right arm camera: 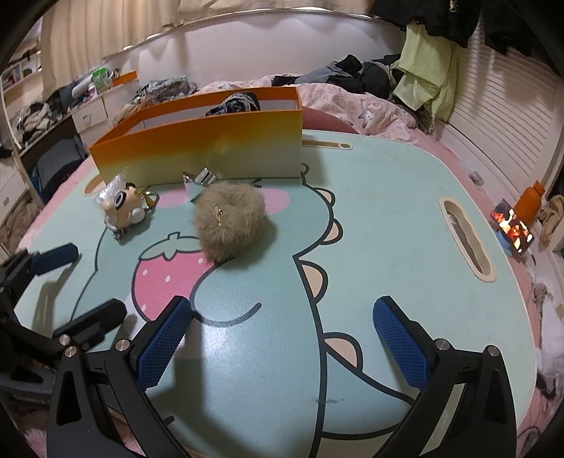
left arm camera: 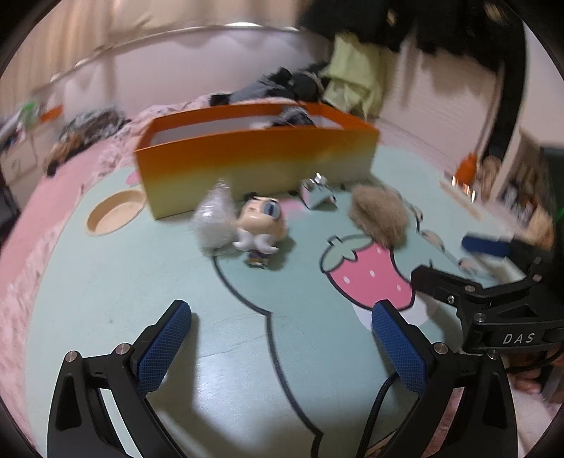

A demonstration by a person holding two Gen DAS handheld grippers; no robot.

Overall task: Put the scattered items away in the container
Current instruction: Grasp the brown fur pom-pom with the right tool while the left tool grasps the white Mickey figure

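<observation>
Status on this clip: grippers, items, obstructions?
Both grippers open, empty. Furry pouch, figurine outside orange box. Nothing blocking.

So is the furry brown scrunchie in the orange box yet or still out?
Still out: the scrunchie lies on the table's strawberry print, in front of the box.

Below me spreads a mint-green tabletop (right arm camera: 387, 218) printed with a cartoon dinosaur and a pink strawberry (right arm camera: 165, 271). At the right edge of my right view an orange bottle (right arm camera: 530, 204) stands beside a lit phone screen (right arm camera: 513, 227). Behind the tabletop, in the upper middle, lies a pink floral quilt (right arm camera: 356, 102) with dark clothes (right arm camera: 338, 70) heaped on it. A pale green garment (right arm camera: 426, 70) hangs at the upper right, and cream curtains (right arm camera: 116, 24) fill the upper left.
</observation>
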